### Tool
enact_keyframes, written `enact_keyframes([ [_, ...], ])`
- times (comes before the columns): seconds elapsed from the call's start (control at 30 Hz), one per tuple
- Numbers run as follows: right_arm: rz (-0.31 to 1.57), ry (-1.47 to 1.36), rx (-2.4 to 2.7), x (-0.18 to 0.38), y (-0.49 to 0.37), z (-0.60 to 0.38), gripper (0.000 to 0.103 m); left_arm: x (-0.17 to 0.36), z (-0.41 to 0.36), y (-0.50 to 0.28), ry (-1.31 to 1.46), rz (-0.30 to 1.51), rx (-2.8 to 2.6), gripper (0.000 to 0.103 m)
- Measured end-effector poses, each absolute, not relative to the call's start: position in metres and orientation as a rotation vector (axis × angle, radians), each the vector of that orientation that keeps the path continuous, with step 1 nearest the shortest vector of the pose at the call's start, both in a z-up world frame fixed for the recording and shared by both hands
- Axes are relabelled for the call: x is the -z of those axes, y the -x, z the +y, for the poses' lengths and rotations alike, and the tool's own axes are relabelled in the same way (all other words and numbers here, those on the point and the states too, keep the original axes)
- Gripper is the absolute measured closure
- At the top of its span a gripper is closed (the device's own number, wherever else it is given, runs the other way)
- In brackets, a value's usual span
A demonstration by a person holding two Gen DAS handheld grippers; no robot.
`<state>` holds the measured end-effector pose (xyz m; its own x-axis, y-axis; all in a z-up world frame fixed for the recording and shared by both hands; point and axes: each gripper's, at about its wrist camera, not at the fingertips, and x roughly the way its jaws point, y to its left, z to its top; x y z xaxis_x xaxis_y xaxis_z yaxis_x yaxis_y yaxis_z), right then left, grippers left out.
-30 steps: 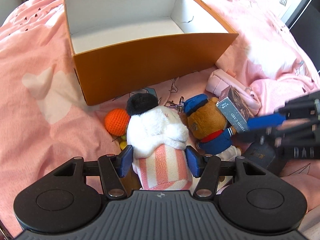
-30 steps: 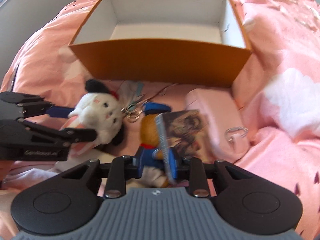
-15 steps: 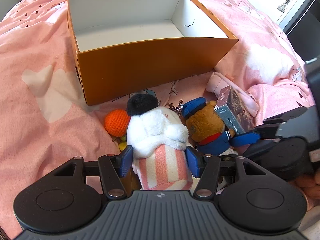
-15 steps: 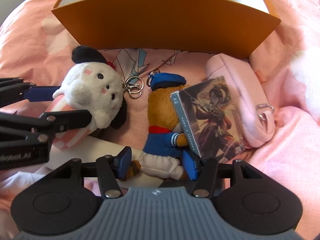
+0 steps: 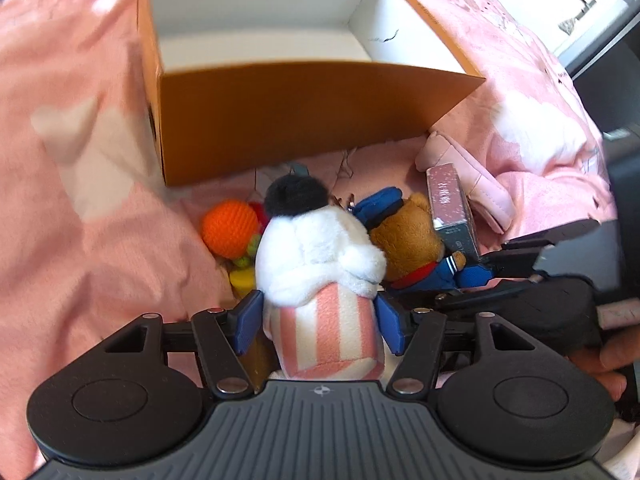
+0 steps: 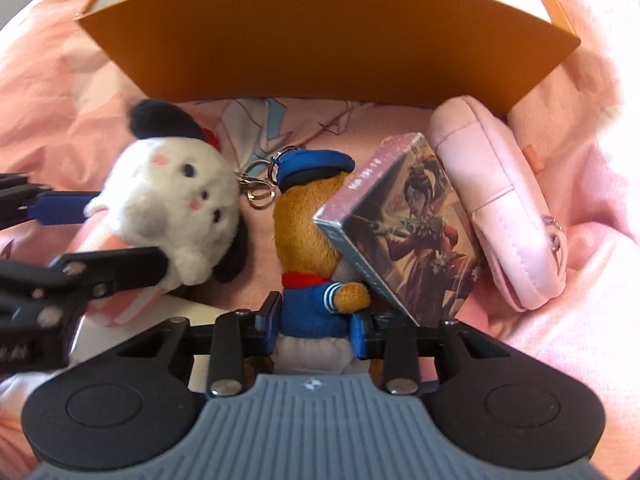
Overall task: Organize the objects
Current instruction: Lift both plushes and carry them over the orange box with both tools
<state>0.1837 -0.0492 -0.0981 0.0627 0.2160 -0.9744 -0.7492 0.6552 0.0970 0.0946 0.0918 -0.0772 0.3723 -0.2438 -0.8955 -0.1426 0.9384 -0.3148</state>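
Note:
A white plush point(image 5: 316, 256) with a black hat and pink-striped body lies on the pink bedding. My left gripper point(image 5: 320, 324) straddles its striped body; the jaws are opening, but the pads still touch both sides. Beside it lies a brown bear plush point(image 6: 308, 232) in a blue cap and jacket. My right gripper point(image 6: 316, 324) is closing on the bear's jacket, and the pads press its sides. A printed card box point(image 6: 408, 224) leans on the bear's shoulder. The open orange box point(image 5: 300, 112) stands just beyond, with nothing visible inside.
A pink zip pouch point(image 6: 500, 208) lies right of the card box, against the orange box's corner. An orange crocheted ball point(image 5: 230, 232) and a yellow piece point(image 5: 242, 278) sit left of the white plush. Key rings point(image 6: 256, 192) lie between the plushes. A hand point(image 5: 608, 356) shows at the right.
The right gripper dropped over the bear with wide jaws, then closed on its jacket. The left gripper stayed on the white plush, rolling slightly.

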Motion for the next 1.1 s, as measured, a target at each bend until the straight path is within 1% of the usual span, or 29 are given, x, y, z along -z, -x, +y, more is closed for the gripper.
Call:
enact_keyframes([
  [0.1,1.291,0.502,-0.819,0.087,-0.18,-0.052,0.069,0.078,0.093,-0.092,0.406,1.18,0.056,0.035],
  [0.23,1.244,0.488,-0.857,0.07,-0.178,-0.057,0.069,0.07,0.088,-0.087,0.371,1.149,0.027,0.038],
  [0.47,1.167,0.422,-0.924,0.035,-0.178,-0.072,0.07,0.035,0.089,-0.078,0.342,1.061,-0.015,0.038],
  [0.63,1.105,0.344,-0.95,-0.001,-0.177,-0.079,0.07,0.007,0.084,-0.074,0.317,0.976,-0.048,0.038],
  [0.93,0.904,0.243,-0.971,-0.072,-0.2,-0.102,0.07,-0.05,0.08,-0.088,0.269,0.771,-0.081,0.038],
  [1.1,0.816,0.204,-0.983,-0.095,-0.219,-0.087,0.07,-0.063,0.085,-0.108,0.241,0.707,-0.114,0.039],
])
